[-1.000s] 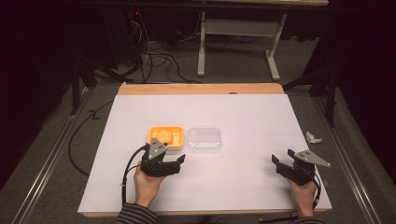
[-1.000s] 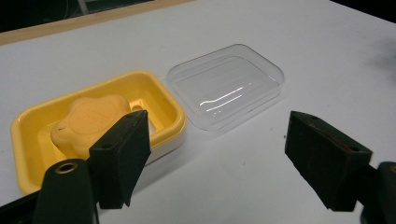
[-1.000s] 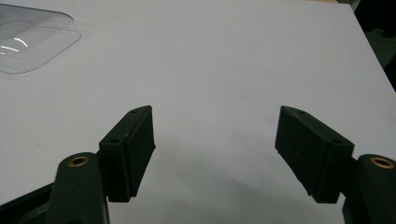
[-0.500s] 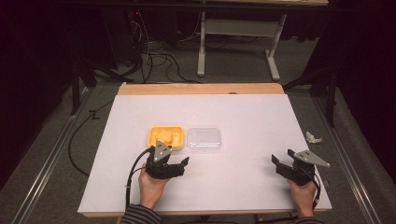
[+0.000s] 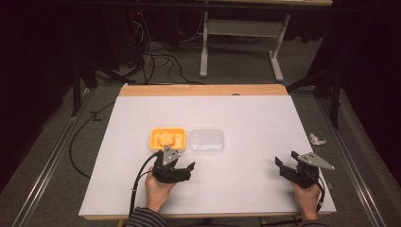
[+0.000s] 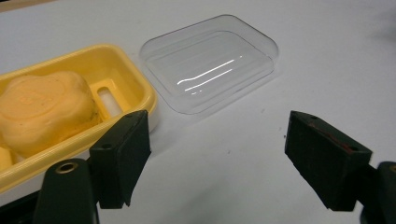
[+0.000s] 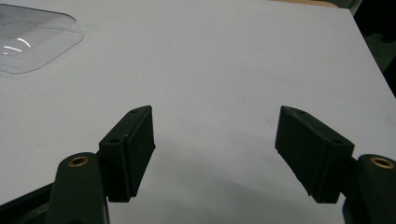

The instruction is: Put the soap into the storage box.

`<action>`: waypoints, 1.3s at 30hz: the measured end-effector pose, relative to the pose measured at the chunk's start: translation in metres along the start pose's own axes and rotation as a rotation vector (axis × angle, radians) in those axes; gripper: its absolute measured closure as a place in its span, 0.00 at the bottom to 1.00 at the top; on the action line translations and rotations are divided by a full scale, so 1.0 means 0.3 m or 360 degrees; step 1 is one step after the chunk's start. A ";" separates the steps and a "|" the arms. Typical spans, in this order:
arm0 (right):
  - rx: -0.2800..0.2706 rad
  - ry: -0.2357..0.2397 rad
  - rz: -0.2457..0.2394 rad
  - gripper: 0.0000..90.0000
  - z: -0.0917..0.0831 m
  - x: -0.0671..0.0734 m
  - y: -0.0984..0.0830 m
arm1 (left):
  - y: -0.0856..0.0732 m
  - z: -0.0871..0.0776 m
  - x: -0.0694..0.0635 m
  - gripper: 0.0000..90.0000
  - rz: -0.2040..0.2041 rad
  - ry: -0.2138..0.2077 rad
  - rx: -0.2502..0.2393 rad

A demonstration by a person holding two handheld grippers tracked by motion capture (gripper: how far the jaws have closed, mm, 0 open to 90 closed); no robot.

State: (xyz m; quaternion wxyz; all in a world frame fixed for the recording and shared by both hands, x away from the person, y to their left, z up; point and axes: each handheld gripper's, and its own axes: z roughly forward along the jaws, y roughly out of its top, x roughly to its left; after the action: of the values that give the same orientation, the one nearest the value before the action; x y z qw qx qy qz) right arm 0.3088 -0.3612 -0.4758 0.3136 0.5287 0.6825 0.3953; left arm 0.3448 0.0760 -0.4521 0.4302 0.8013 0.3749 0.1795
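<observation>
Jaws on both tools stand wide apart with nothing between them. Low and left of centre in the high view, the left gripper [image 5: 182, 163] sits just below the yellow soap dish [image 5: 167, 137] and points up toward it and the clear lid [image 5: 206, 140], which lies beside the dish on its right, the two edges touching or nearly so. In the left gripper view the dish fills the left edge of the frame with a pale orange soap bar [image 6: 44, 112] resting in it, and the lid [image 6: 210, 63] sits upper centre, lying flat on the table; that spread and aim suggest the left tool is lined up to take hold of the lid or the dish rim, probably to close the box. At the lower right of the high view the right gripper [image 5: 289, 166] is parked well apart from both, its own view showing bare table and a corner of the lid [image 7: 32, 39] at upper left, so it seems to be waiting. Everything rests on a white tabletop [image 5: 246, 113] with a wooden strip along the far edge; a small crumpled scrap [image 5: 318, 139] lies at the right margin. Beyond, a dim room holds grey carpet, loose cables [image 5: 156, 56] and a table frame [image 5: 241, 33].
</observation>
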 end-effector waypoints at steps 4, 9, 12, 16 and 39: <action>0.0003 -0.0003 0.0000 0.32 0.000 0.002 0.000 | -0.005 0.014 -0.008 0.25 0.0019 0.0004 0.0020; 0.0007 -0.0003 -0.0006 0.32 0.001 0.002 0.000 | -0.012 0.032 -0.010 0.25 0.0018 0.0004 0.0023; 0.0007 -0.0003 -0.0006 0.32 0.001 0.002 0.000 | -0.016 0.047 -0.010 0.26 0.0023 0.0009 0.0031; 0.0007 -0.0003 -0.0009 0.32 0.002 0.002 0.000 | -0.020 0.064 -0.011 0.25 0.0030 0.0015 0.0052; 0.0010 -0.0007 -0.0009 0.32 0.003 0.002 0.001 | -0.029 0.116 -0.002 0.25 -0.0008 0.0024 0.0055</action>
State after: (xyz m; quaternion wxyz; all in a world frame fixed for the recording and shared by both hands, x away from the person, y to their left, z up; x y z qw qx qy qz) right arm 0.3095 -0.3604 -0.4759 0.3145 0.5286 0.6846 0.3912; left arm 0.3618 0.0593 -0.4788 0.4140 0.8062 0.3833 0.1779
